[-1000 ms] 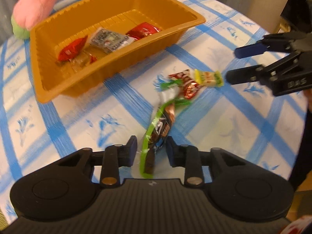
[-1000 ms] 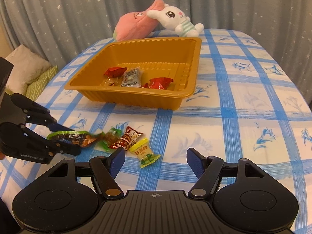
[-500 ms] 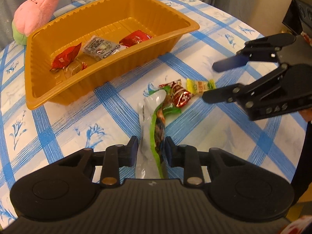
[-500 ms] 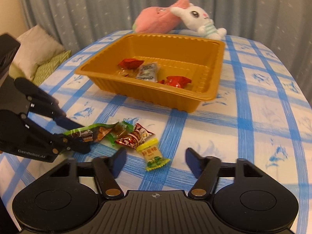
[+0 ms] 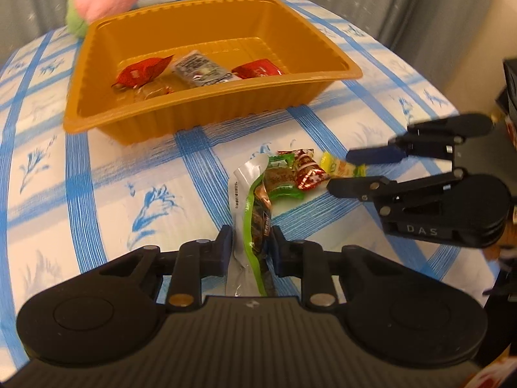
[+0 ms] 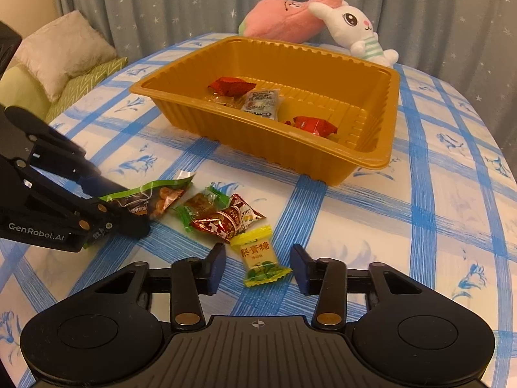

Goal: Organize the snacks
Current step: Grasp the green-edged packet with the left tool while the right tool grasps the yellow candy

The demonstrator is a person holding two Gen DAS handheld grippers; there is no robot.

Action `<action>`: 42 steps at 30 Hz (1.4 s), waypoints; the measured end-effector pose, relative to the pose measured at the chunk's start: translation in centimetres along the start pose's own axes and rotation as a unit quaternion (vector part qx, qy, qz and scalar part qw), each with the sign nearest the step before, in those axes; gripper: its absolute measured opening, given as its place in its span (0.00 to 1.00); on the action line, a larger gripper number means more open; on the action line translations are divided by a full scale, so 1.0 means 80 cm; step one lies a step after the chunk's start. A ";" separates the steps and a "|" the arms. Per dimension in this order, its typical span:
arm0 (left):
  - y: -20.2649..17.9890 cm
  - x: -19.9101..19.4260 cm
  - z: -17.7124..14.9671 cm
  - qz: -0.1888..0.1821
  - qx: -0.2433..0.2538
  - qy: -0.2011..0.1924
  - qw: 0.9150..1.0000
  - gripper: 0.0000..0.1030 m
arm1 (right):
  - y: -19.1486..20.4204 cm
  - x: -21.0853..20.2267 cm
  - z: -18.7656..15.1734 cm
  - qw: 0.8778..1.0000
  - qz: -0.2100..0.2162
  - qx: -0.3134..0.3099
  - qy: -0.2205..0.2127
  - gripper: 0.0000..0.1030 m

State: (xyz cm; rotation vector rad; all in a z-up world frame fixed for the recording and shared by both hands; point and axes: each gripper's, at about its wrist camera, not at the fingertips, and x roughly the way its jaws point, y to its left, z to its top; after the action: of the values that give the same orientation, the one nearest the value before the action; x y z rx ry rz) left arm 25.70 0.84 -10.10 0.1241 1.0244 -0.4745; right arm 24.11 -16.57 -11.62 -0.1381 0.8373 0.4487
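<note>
My left gripper [image 5: 251, 242] is shut on a long green-edged snack pouch [image 5: 255, 207], also seen in the right wrist view [image 6: 152, 195], held low over the table. My right gripper [image 6: 257, 266] is open, its fingers either side of a yellow candy [image 6: 260, 255] lying on the cloth; the candy also shows in the left wrist view [image 5: 339, 166]. A green-wrapped snack [image 6: 200, 205] and a red candy [image 6: 231, 220] lie between. The orange tray [image 6: 371, 158] holds two red packets [image 6: 231, 85] [image 6: 315, 126] and a grey packet [image 6: 263, 102].
A pink plush [image 6: 284, 17] and a white bunny plush [image 6: 355, 27] lie behind the tray at the table's far edge. Blue-checked cloth [image 6: 436, 213] covers the round table. Cushions [image 6: 61, 55] sit off the left side.
My left gripper has lifted and swung the pouch toward the tray. My right gripper has moved in and narrowed around the yellow candy.
</note>
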 end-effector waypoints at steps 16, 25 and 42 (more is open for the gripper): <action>-0.011 -0.041 -0.024 -0.002 -0.099 -0.031 0.995 0.21 | 0.002 -0.050 -0.028 0.996 -0.016 0.082 -0.014 0.24; -0.026 -0.075 -0.027 0.003 -0.113 -0.053 0.992 0.21 | 0.012 -0.088 -0.025 0.995 -0.022 0.086 -0.035 0.24; -0.043 -0.120 -0.017 0.006 -0.118 -0.088 0.989 0.21 | 0.017 -0.134 -0.002 0.993 -0.035 0.087 -0.065 0.24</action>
State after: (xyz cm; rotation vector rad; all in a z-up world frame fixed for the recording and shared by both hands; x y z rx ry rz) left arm 19.04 1.26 -2.30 -0.1209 0.8980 -0.3443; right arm 17.19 -18.89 -3.69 0.0233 0.7368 0.3135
